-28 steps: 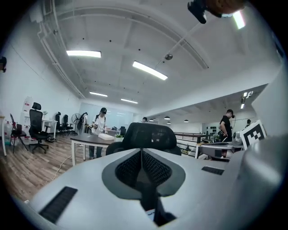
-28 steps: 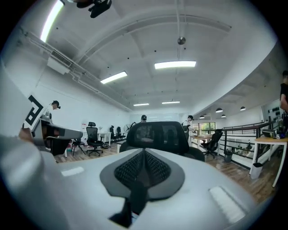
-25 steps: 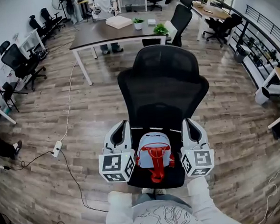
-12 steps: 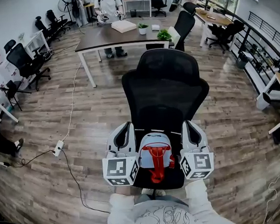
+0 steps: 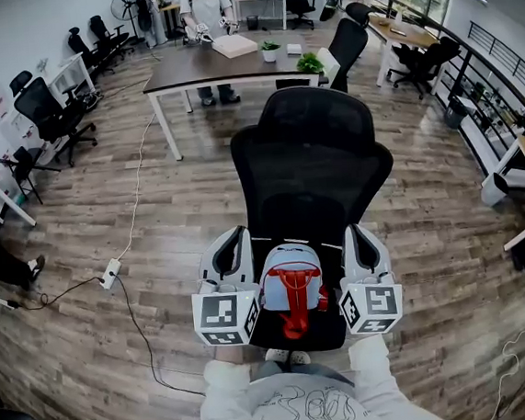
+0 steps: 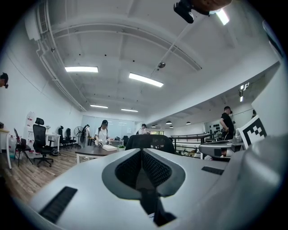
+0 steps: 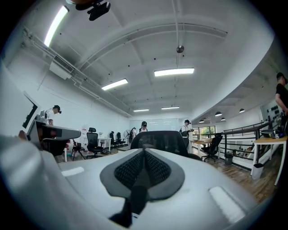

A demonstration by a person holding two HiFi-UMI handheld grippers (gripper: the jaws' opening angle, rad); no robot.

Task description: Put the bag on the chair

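Hardly anything has shifted since a second ago. The small backpack (image 5: 291, 280), pale blue fabric with red straps and handle, lies on the seat of the black mesh office chair (image 5: 312, 167), flanked closely by the left gripper (image 5: 233, 240) and right gripper (image 5: 355, 234). Both grippers' grey ribbed pads are pressed together, seemingly with nothing pinched between them. Wood-plank floor (image 5: 153, 224) surrounds the chair.

- A floor of brown wood-grain planks (image 5: 180, 212) is spread under everything in the head view.
- A black mesh-backed office chair (image 5: 312, 167) is stood on it.
- A white power strip (image 5: 108, 276) is laid at the left, with a pale cord (image 5: 133, 208) trailed across the planks.
- A dark-topped table on white legs (image 5: 185, 73) is set beyond the chair.
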